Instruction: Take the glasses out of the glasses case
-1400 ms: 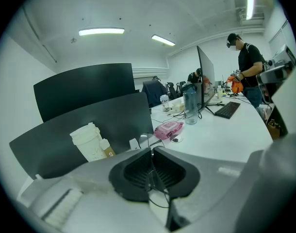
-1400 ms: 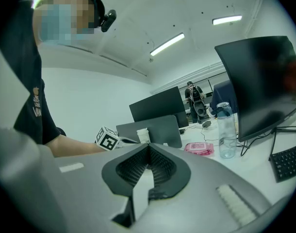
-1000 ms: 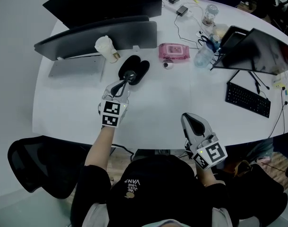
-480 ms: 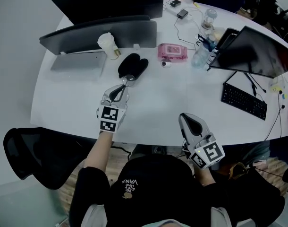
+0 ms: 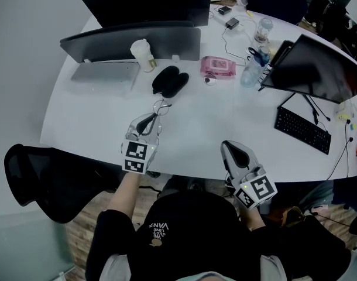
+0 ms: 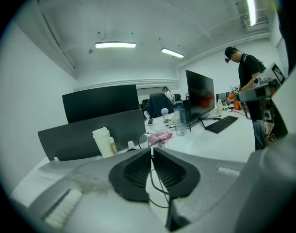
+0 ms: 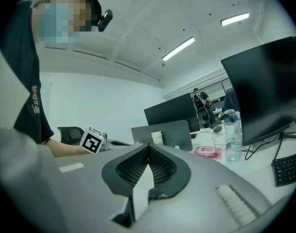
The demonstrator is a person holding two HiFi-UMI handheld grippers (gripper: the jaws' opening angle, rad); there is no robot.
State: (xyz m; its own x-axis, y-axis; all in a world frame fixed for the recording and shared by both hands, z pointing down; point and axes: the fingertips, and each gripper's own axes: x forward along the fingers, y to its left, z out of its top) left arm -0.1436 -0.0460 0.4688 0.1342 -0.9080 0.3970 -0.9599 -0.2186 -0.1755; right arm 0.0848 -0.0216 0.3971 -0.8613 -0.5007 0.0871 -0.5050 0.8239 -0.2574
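Two left gripper (image 5: 157, 115) jaws clamp the glasses (image 5: 161, 106) by thin wire (likely light, bendy, fragile: pinch gently); right gripper (image 5: 226, 144) closed, empty.

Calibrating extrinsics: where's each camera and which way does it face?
Head view: on the head, steeply down at the table; cap, arms, left gripper, right gripper.
Left gripper view: on that gripper, toward the black monitor; own jaws shut on glasses.
Right gripper view: on that gripper, forward-left across the table; own shut jaws, shirt.
Shared: pink pack in all three.
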